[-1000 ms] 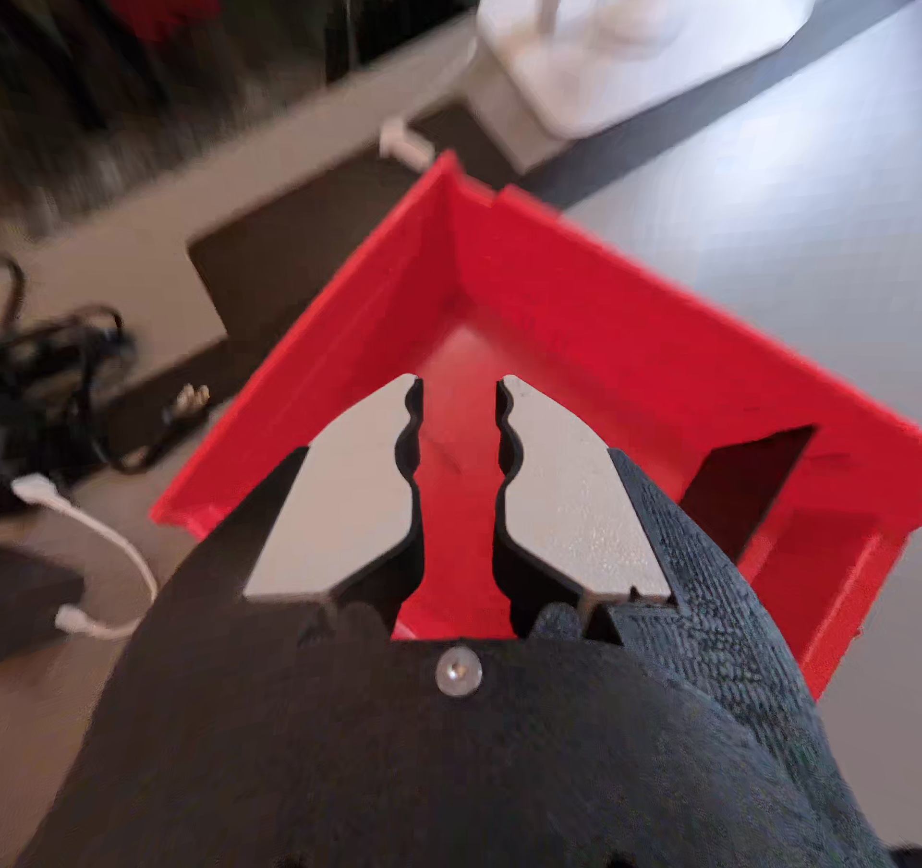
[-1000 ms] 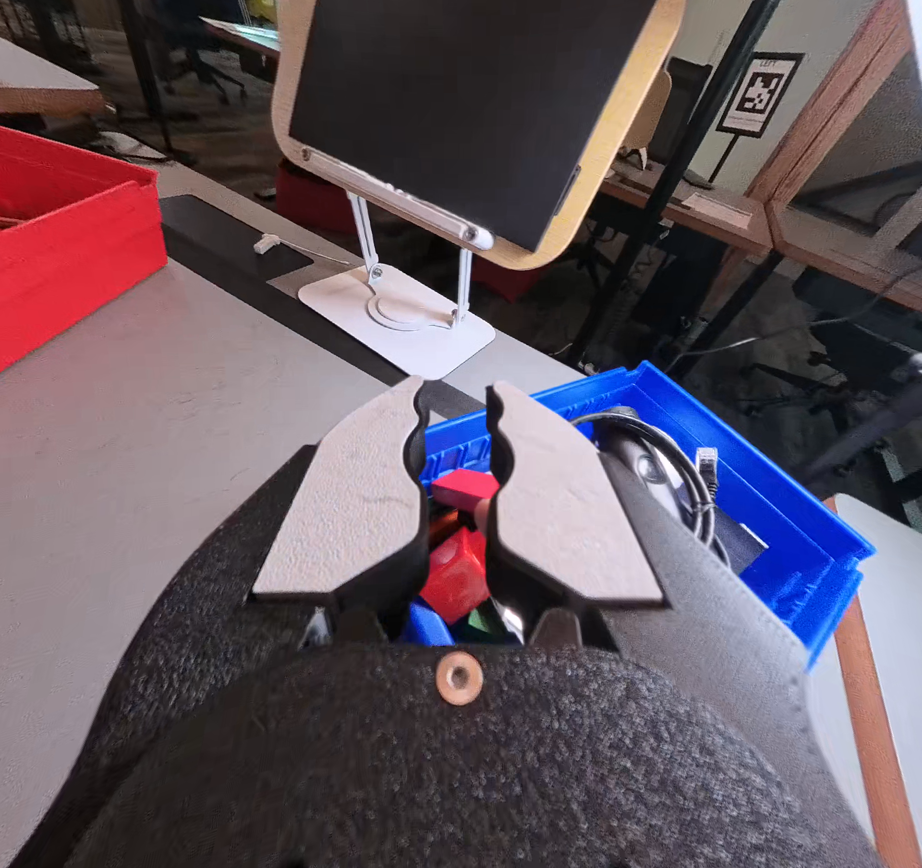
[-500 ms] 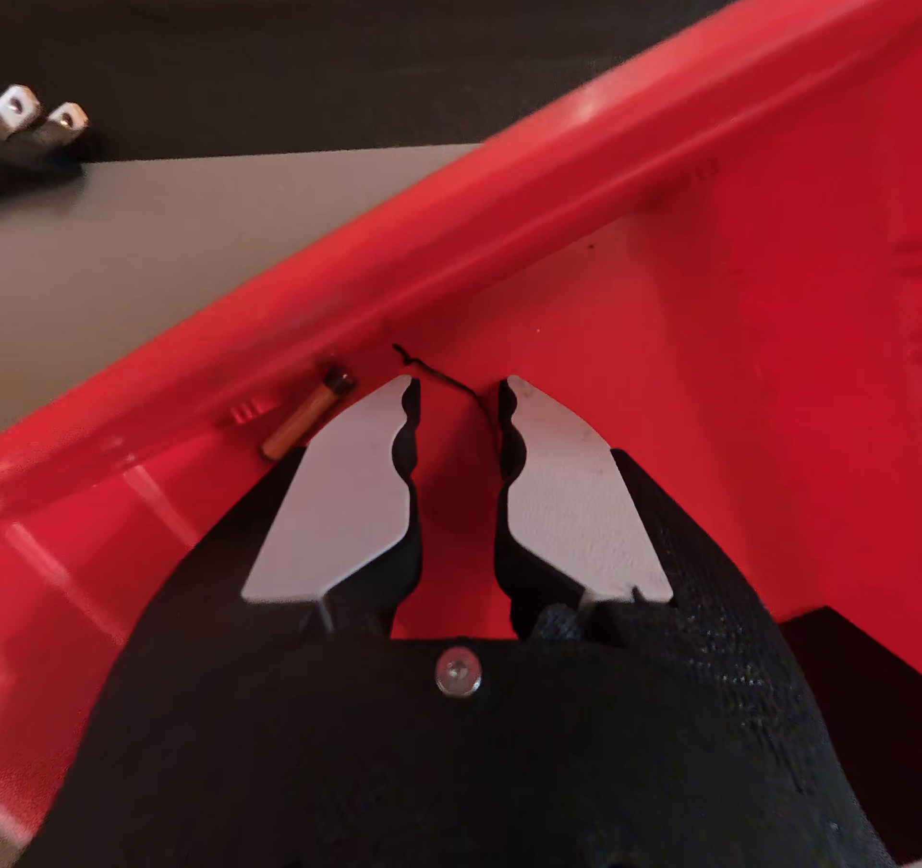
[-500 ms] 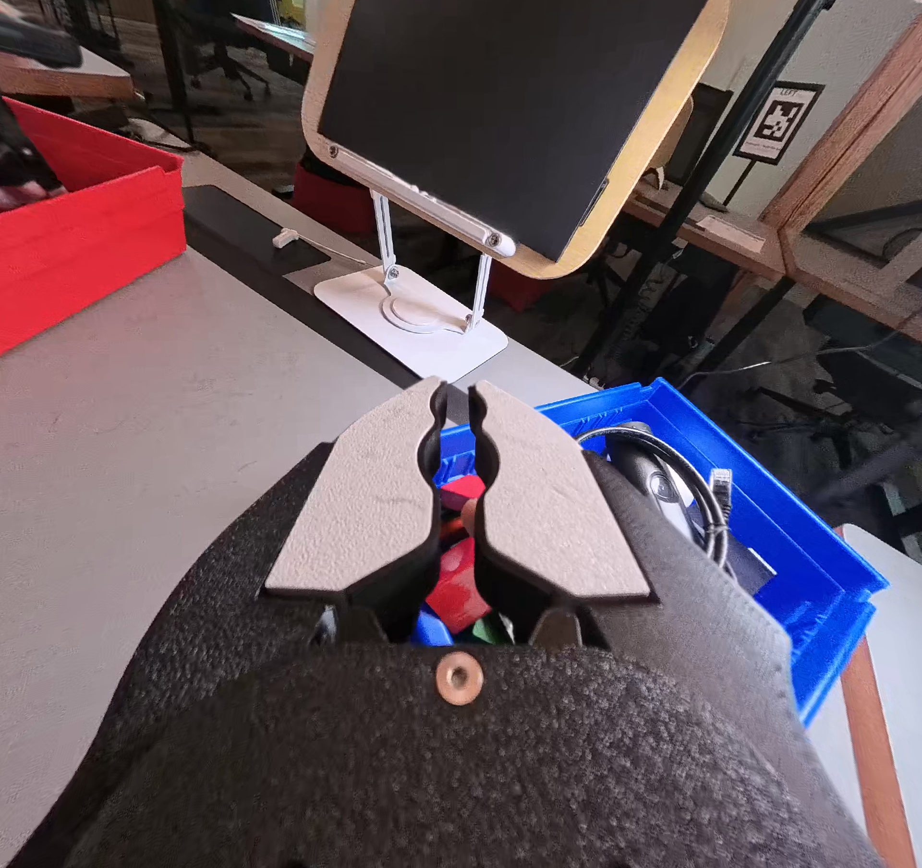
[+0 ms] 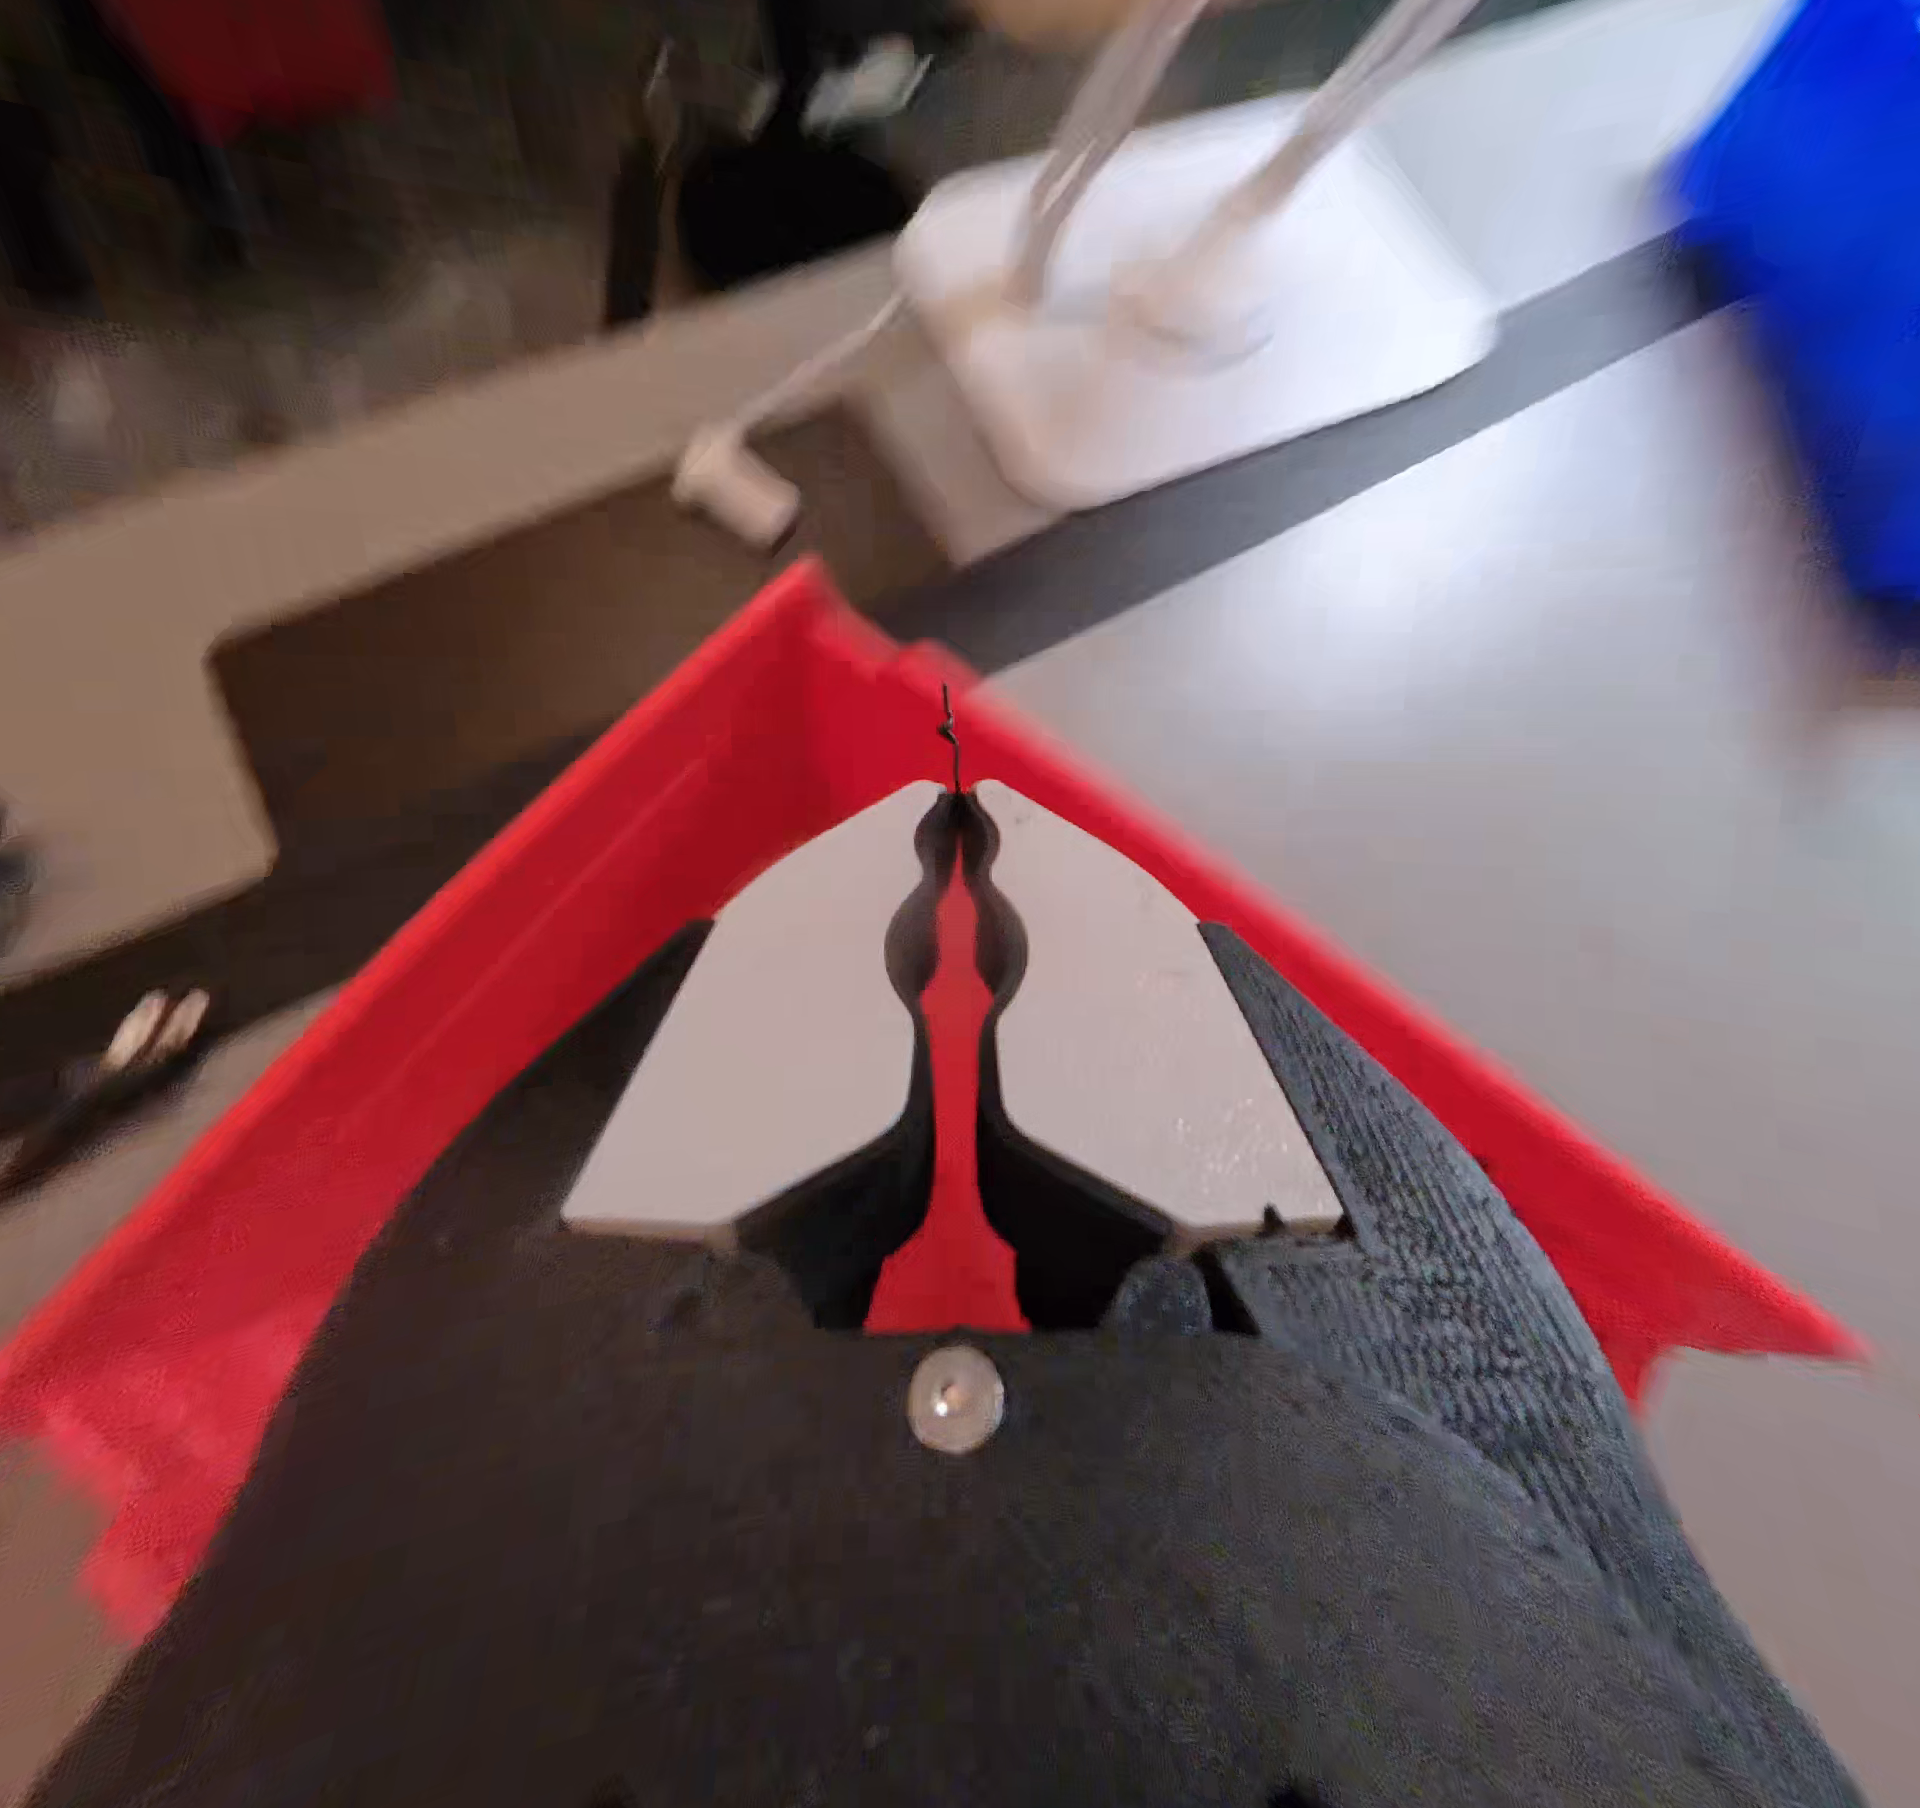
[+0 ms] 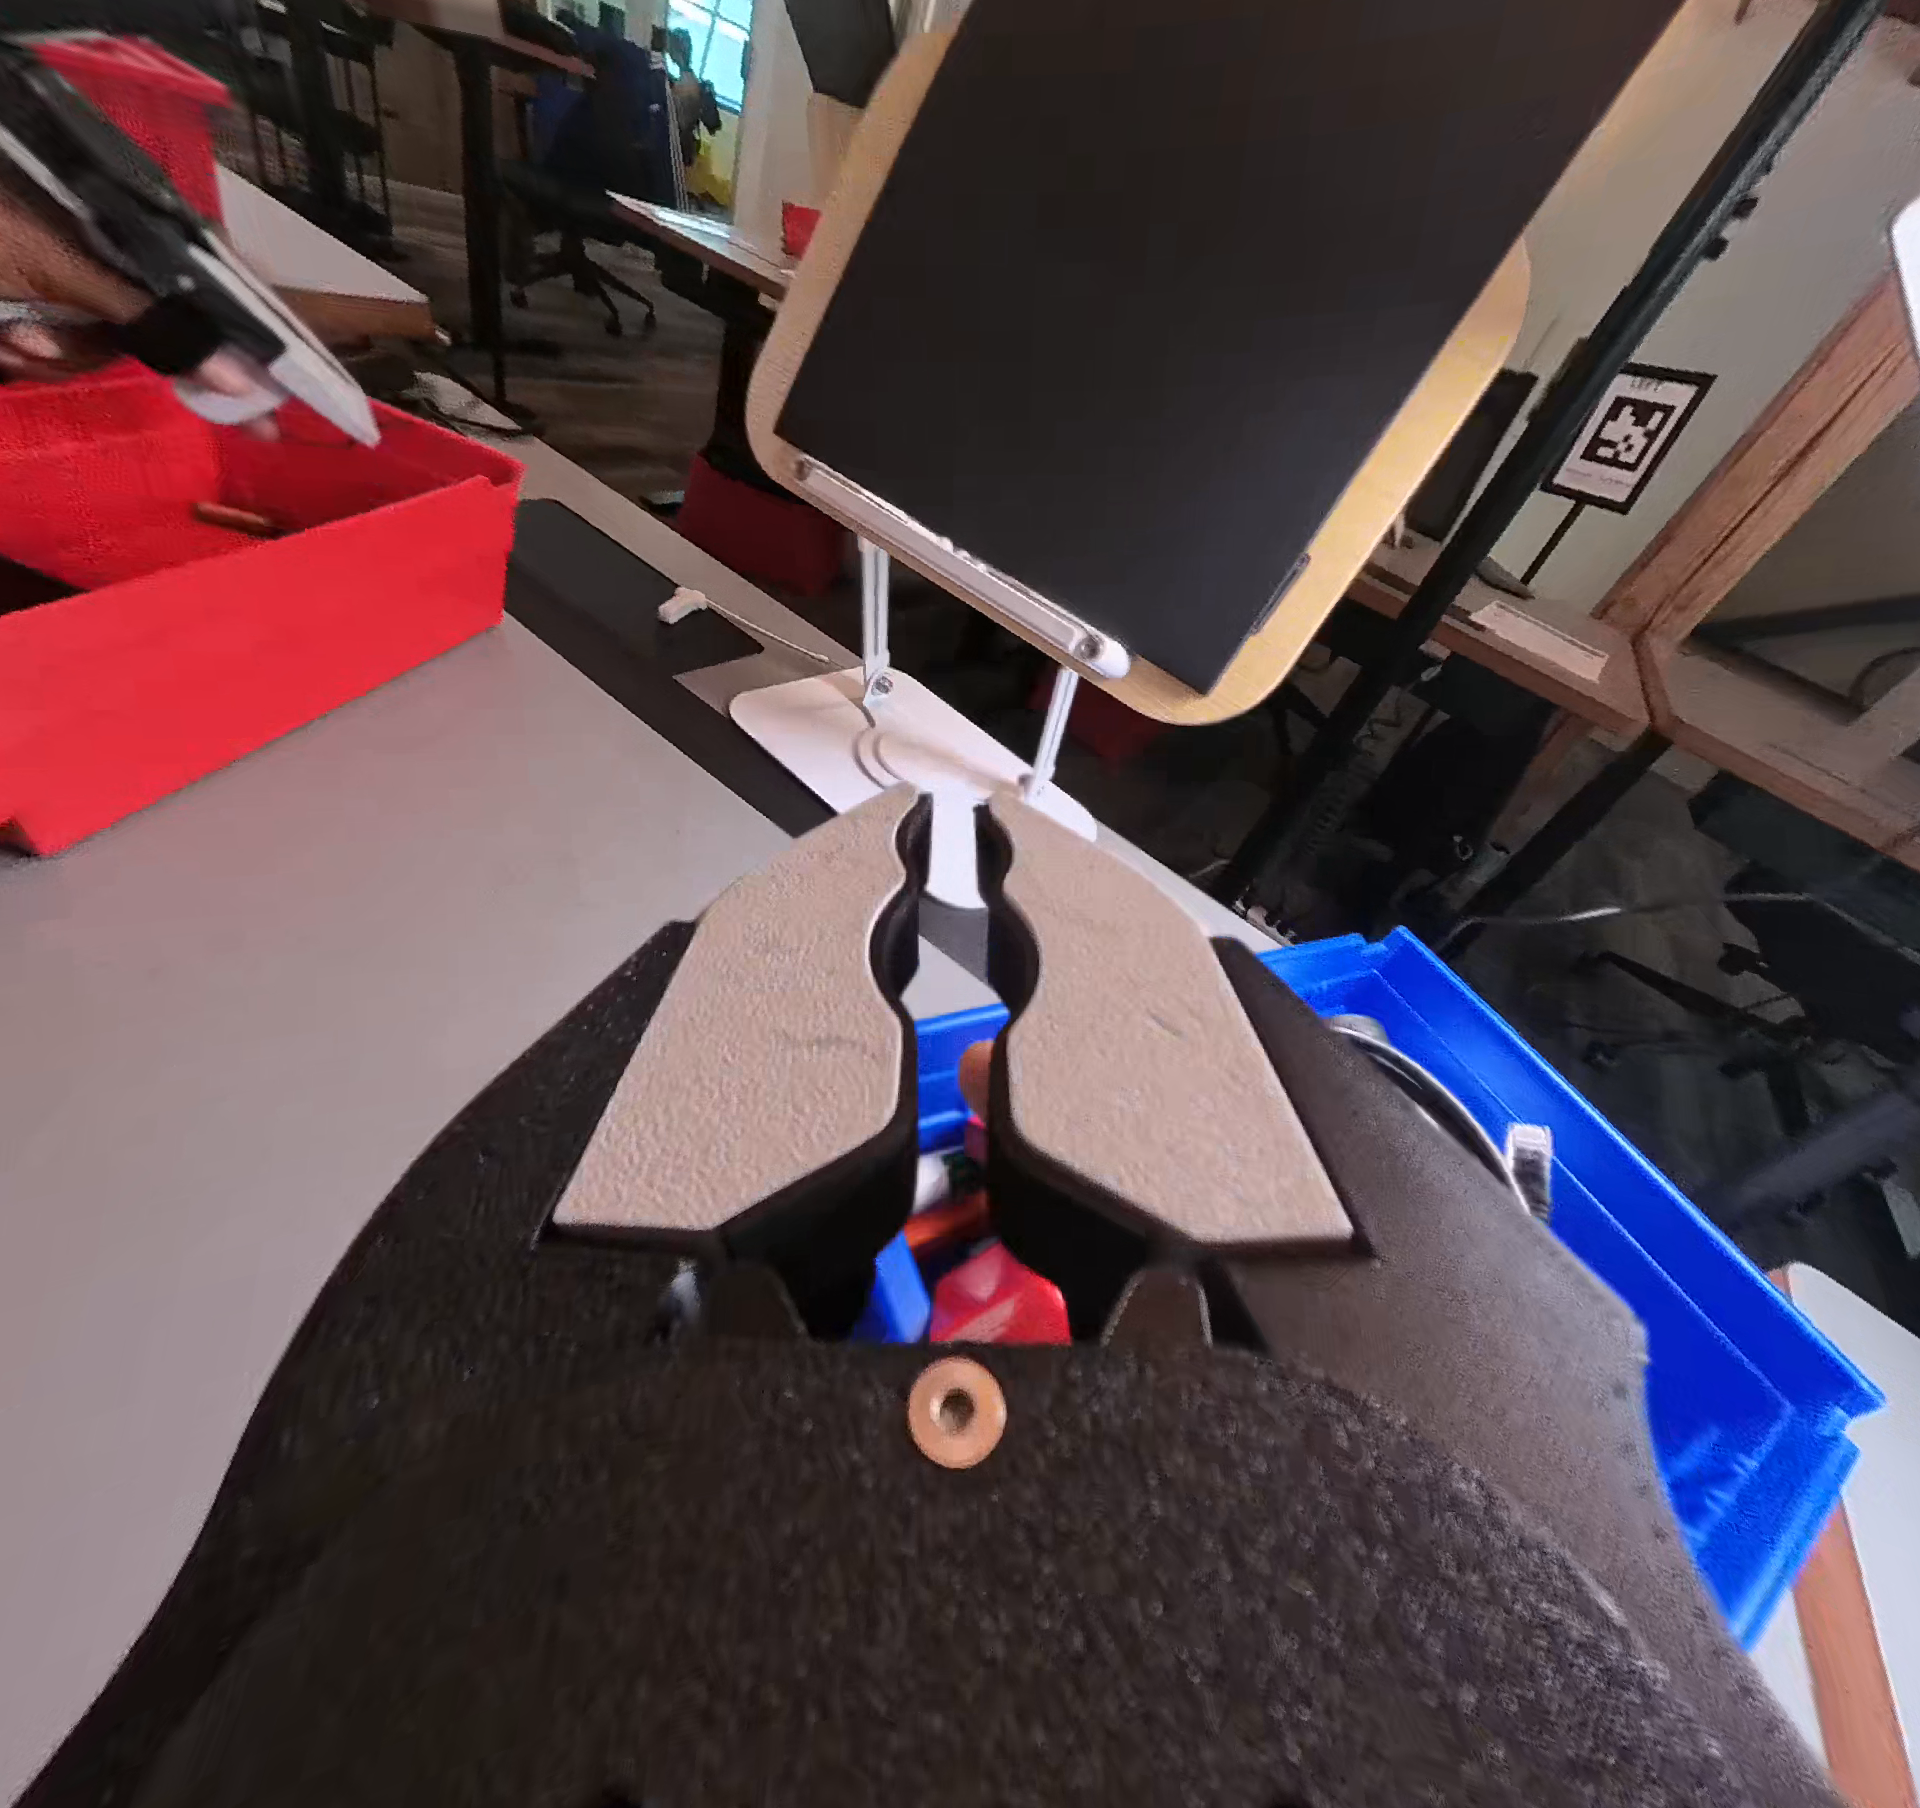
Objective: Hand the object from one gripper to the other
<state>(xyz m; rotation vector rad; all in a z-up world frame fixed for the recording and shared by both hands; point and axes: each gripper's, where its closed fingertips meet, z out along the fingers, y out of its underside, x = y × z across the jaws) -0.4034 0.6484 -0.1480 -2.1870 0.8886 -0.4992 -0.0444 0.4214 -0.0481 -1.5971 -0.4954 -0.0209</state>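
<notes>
l tool (image 5: pixel 956 794) now lifted over red bin (image 5: pixel 582 927), clamping thin wire (image 5: pixel 947 732).

Left gripper (image 5: pixel 957 794): black textured body, coarse 3D-print grain, esp. on its right flank. Two pale grey flat finger plates w/ wavy black inner edges. Silver round screw (image 5: pixel 956 1412) centred near the base. Right gripper (image 6: pixel 952 808): same build, black pebbled shell, beige-grey speckled finger plates, scalloped black inner edges, copper-coloured rivet (image 6: pixel 956 1412) centred on the near body. In the right wrist view, far left, the left gripper shows blurred: black body, light plates, w/ a black fingerless glove (image 6: pixel 171 335) on the hand holding it.
</notes>
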